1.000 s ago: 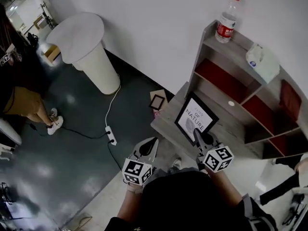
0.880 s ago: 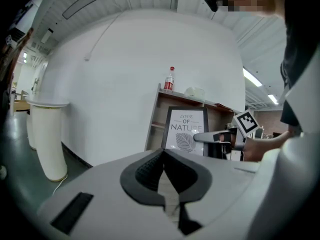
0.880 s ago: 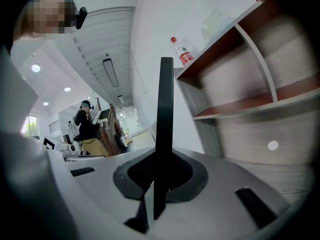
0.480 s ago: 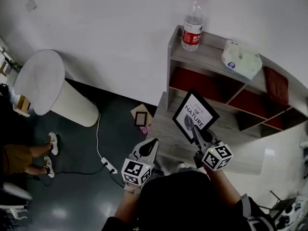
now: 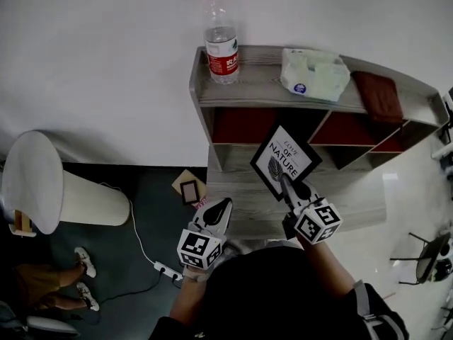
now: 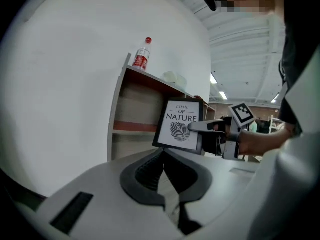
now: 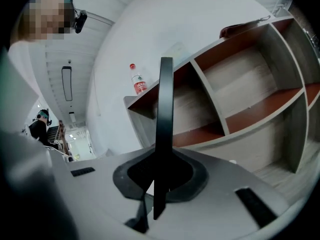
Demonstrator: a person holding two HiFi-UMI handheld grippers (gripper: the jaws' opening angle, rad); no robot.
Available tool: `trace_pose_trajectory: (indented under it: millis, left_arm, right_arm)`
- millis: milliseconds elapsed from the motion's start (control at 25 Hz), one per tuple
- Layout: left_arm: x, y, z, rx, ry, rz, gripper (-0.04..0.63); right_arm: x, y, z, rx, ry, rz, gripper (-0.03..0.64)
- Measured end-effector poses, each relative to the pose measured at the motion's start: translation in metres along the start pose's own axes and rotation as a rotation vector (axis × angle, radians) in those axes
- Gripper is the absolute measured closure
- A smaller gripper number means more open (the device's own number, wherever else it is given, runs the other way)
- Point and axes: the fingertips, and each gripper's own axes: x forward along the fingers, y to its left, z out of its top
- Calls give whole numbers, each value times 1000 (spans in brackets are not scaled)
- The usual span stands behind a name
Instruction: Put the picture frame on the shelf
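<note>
R tool (image 5: 285, 184) clamped on lower corner of picture frame (image 5: 286, 160); R gripper view shows frame (image 7: 164, 109) edge-on, pinched between both jaws. Frame held up in air, tilted corner-up, print side toward the person, in front of shelf (image 5: 255, 85) open compartments at 12 o'clock; not set down. L tool (image 5: 222, 211) at 9 o'clock of R tool, low, clear of frame, jaws together w/ nothing between (image 6: 162, 153). Shelf top board: water bottle (image 5: 221, 37) upright at 10 o'clock end, tissue pack (image 5: 315, 71) mid, dark red cloth (image 5: 379, 96) at 2 o'clock end. Small frame (image 5: 190, 190) on floor beside shelf, 9 o'clock side.
</note>
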Motion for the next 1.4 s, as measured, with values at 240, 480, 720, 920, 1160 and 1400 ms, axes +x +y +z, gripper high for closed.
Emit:
trace_pose_trajectory:
  millis: [240, 480, 720, 920, 1160, 1400]
  left_arm:
    - [29, 1, 13, 20, 10, -69, 588]
    - [48, -2, 18, 31, 18, -111, 588]
    - [54, -1, 20, 31, 22, -117, 588]
    - [51, 5, 19, 26, 23, -103, 588]
    - [43, 10, 15, 21, 30, -82, 588]
    - [34, 13, 8, 10, 34, -61, 588]
  right_arm:
    - [1, -24, 23, -3, -49, -85, 601]
    - [2, -39, 44, 2, -94, -134, 601]
    - [3, -35, 60, -13, -124, -131, 602]
    - [8, -42, 64, -27, -134, -170, 602]
    - [15, -55, 65, -20, -172, -245, 601]
    - [27, -65, 63, -51, -179, -309, 601]
